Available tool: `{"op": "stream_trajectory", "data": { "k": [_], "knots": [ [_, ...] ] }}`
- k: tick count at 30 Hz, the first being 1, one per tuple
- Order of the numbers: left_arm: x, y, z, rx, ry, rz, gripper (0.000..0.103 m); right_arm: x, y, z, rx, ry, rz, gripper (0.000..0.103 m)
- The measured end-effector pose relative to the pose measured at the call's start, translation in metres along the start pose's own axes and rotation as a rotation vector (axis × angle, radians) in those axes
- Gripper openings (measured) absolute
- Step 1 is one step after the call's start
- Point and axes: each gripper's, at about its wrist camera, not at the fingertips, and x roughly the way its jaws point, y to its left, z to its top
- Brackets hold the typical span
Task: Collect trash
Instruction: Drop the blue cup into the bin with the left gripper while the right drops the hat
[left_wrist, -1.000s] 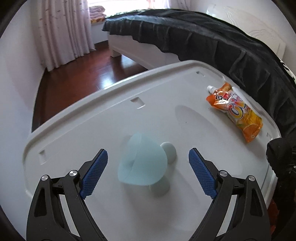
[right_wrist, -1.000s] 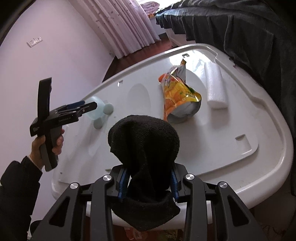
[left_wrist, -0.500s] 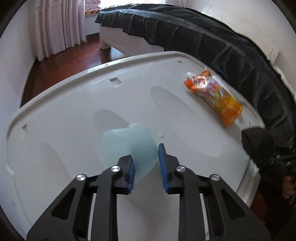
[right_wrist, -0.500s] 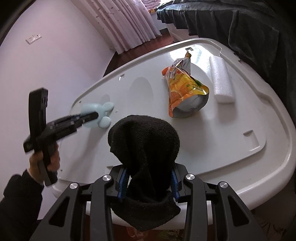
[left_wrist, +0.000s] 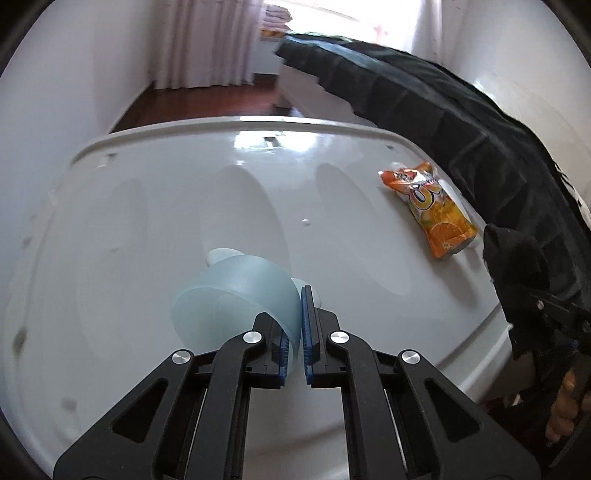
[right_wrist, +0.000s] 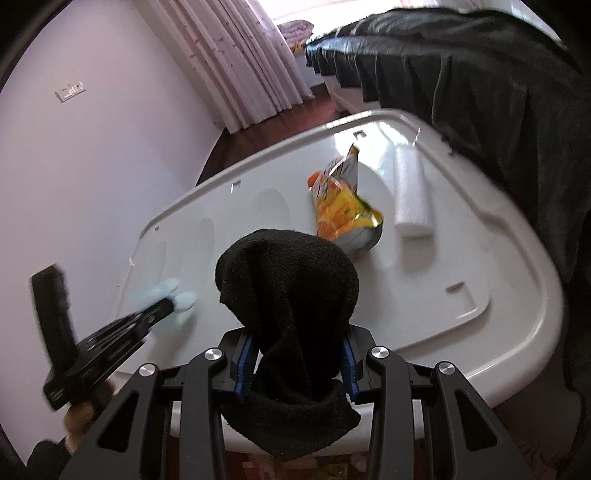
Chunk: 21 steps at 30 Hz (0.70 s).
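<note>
So two pieces are in hand: the left gripper (left_wrist: 294, 334) has just been closing and now pinches the rim of the thin, translucent blue cup (left_wrist: 236, 295), while the right gripper (right_wrist: 295, 369) clamps a fuzzy black sock (right_wrist: 291, 295); the crinkly orange pouch (right_wrist: 341, 210) and white foam roll (right_wrist: 412, 195) remain on the glossy white lid (left_wrist: 147, 192)

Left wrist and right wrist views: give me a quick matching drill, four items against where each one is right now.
Items:
1. pale blue cup
2. black sock
3. orange juice pouch
4. white foam roll

Places:
A. lying on the white lid beside the dark bedcover
B. clamped in the left gripper
C. crumpled mid-lid
D. clamped in the right gripper

Pairs: 1-B, 2-D, 3-C, 4-A
</note>
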Motion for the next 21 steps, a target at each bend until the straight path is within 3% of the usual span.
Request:
{"op": "stream_trajectory", "data": {
  "k": [11, 21],
  "knots": [
    [-0.119, -0.034, -0.068, -0.049, -0.081, 0.114, 0.005, -0.008, 0.017, -0.009, -0.092, -0.074, -0.018, 0.037],
    [-0.136, -0.052, -0.148, -0.060, -0.026, 0.239, 0.005, -0.042, 0.048, -0.089, -0.311, -0.103, -0.072, 0.037]
  ]
}}
